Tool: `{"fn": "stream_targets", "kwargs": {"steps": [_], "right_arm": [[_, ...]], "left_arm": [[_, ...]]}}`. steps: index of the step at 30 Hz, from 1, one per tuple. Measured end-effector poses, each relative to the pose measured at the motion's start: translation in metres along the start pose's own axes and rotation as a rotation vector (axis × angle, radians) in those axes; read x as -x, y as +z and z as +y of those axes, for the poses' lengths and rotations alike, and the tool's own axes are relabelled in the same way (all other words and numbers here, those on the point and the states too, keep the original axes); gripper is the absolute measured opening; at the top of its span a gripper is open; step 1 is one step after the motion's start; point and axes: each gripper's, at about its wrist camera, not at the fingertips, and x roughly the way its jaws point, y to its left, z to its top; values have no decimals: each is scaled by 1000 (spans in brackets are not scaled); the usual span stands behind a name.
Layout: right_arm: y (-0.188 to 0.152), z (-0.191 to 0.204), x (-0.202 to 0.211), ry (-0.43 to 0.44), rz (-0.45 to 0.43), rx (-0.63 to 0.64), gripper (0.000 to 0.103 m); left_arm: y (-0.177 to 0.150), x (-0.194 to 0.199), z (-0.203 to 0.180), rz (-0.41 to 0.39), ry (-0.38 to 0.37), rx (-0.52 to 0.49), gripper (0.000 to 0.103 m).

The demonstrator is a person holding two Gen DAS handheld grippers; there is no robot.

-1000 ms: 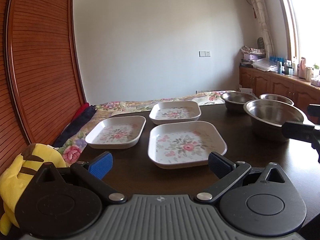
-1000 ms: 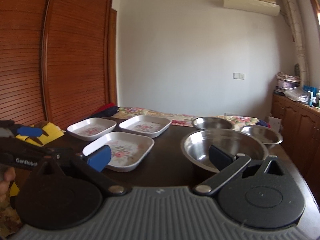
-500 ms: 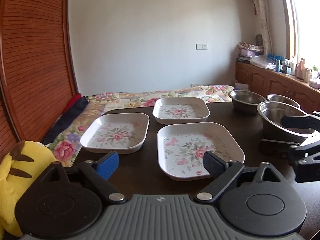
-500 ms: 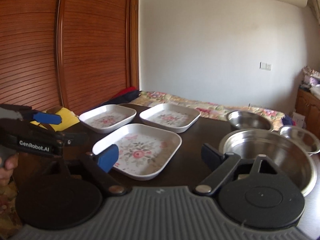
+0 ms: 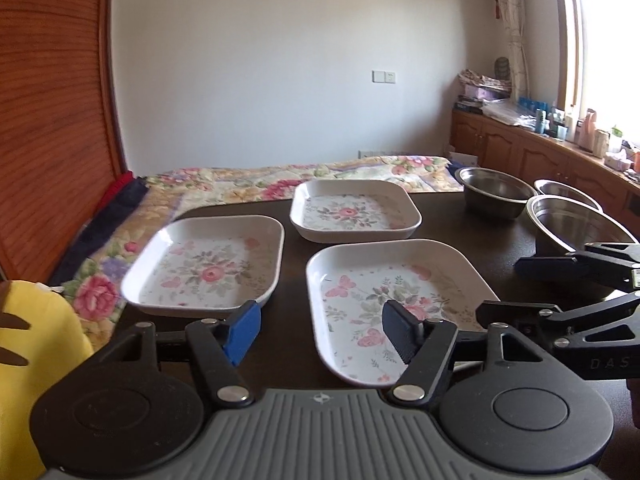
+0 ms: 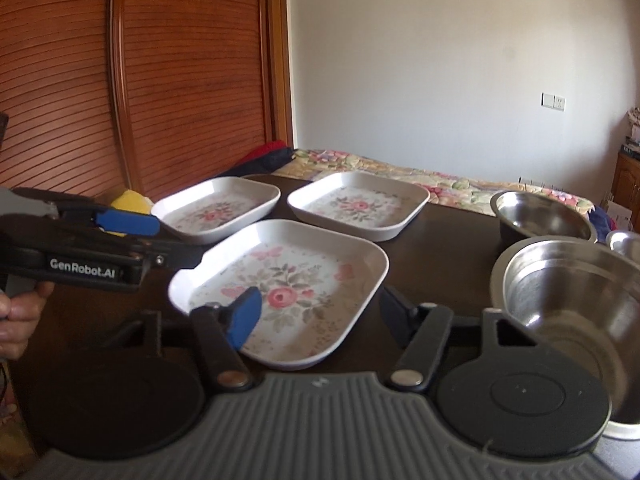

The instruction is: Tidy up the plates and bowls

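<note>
a: hovering over the dark surface (image 5: 472, 220), the left tongs (image 5: 320, 334) stand wide open and hold nothing. their blue pad hangs by the near edge of the left plate (image 5: 208, 266) and their black pad sits over the near plate (image 5: 396, 292).

b: and the right tongs (image 6: 316, 320)?

a: spread wide too, with nothing between them. the blue pad is over the near plate (image 6: 288, 284), the black one just past its right rim. i cannot tell if either pad touches it.

b: where do the plates lie?

a: three white square plates with a rose print, all flat on the surface, close together but apart. the near plate is in front, the left plate behind it to the left, the far plate (image 5: 354, 210) behind it towards the flowered bedspread (image 5: 280, 178).

b: the bowls?

a: three steel bowls on the right side. the large bowl (image 6: 572, 300) is nearest, just right of the right tongs. a medium bowl (image 6: 540, 218) stands behind it, and a small bowl (image 5: 568, 192) shows only partly beyond them.

b: anything else?

a: a hand (image 6: 20, 316) grips the left tongs' handle, seen at the edge of the right view. a yellow plush toy (image 5: 36, 364) lies off the surface's left side.
</note>
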Motion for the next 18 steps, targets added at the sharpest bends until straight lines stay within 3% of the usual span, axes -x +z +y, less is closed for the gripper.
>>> {"fn": "stream_targets", "kwargs": {"steps": [4, 14, 18], "right_arm": [[0, -1, -9, -1, 28, -11, 52], [1, -3, -21, -28, 69, -15, 46], [0, -5, -26, -34, 83, -18, 44]], "left_arm": [[1, -13, 5, 26, -31, 14, 65], [1, -33, 13, 66, -59, 35, 54], [1, -40, 15, 86, -62, 42, 44]]}}
